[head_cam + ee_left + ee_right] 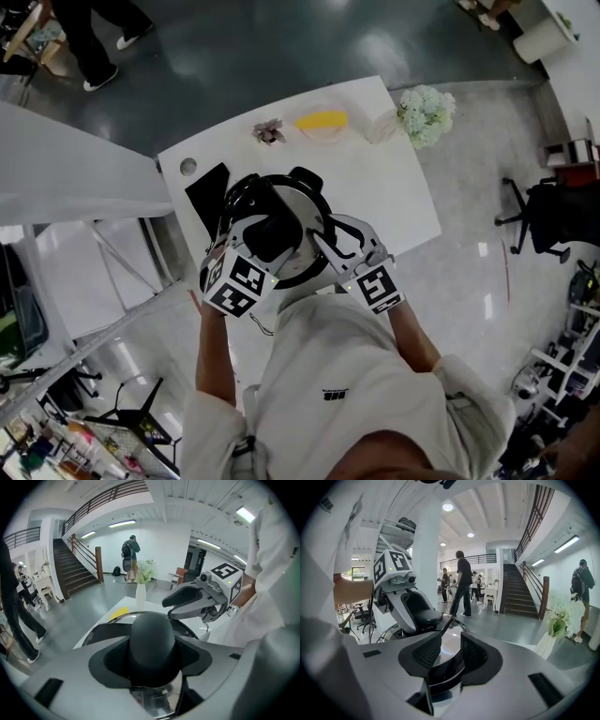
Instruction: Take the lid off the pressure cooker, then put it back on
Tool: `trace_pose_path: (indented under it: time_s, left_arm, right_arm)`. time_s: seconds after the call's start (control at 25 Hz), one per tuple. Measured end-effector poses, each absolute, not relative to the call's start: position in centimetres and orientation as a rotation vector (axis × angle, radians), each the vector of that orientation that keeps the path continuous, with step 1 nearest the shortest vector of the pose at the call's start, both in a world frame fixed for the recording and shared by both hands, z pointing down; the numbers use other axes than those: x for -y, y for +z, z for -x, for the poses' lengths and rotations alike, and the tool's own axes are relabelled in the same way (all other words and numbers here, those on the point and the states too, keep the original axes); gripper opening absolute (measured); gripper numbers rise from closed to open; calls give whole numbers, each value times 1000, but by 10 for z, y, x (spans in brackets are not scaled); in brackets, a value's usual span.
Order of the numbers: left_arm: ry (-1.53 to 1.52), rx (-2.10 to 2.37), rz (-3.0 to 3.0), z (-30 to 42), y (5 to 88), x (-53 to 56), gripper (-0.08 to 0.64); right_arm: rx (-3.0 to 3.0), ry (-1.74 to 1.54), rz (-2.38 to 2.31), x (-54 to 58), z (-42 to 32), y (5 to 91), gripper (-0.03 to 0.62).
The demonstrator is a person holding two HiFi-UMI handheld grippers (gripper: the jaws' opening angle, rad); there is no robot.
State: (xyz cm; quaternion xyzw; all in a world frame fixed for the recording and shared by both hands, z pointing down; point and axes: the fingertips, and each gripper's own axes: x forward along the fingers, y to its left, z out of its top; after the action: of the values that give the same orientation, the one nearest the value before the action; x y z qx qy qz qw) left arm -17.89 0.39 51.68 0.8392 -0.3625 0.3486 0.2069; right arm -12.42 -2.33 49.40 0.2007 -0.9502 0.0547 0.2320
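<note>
Lid [305, 211] sits on the pressure cooker [307, 176], white table [394, 187] under the cooker. Left gripper [152, 654] squeezes the black knob [152, 631] on top of the cooker. Right gripper [446, 656] has its jaws apart by the cooker's rim, holding nothing. Pulling with one grip could tip the cooker.

l hand-held gripper [152, 662] clamped on knob [152, 632]; r hand-held gripper [451, 649] jaws apart

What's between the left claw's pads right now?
The pressure cooker lid's black knob, with the left claw shut on it. The left gripper view shows it straight on.
</note>
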Motion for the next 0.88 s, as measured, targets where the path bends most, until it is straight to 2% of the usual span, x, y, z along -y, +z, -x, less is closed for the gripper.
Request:
trace_pose_path:
  time_s: [0.88]
  left_arm:
    - [959, 969, -2383, 179, 506, -6, 286]
  right_arm:
    - [2604, 138, -621, 17, 118, 488, 130]
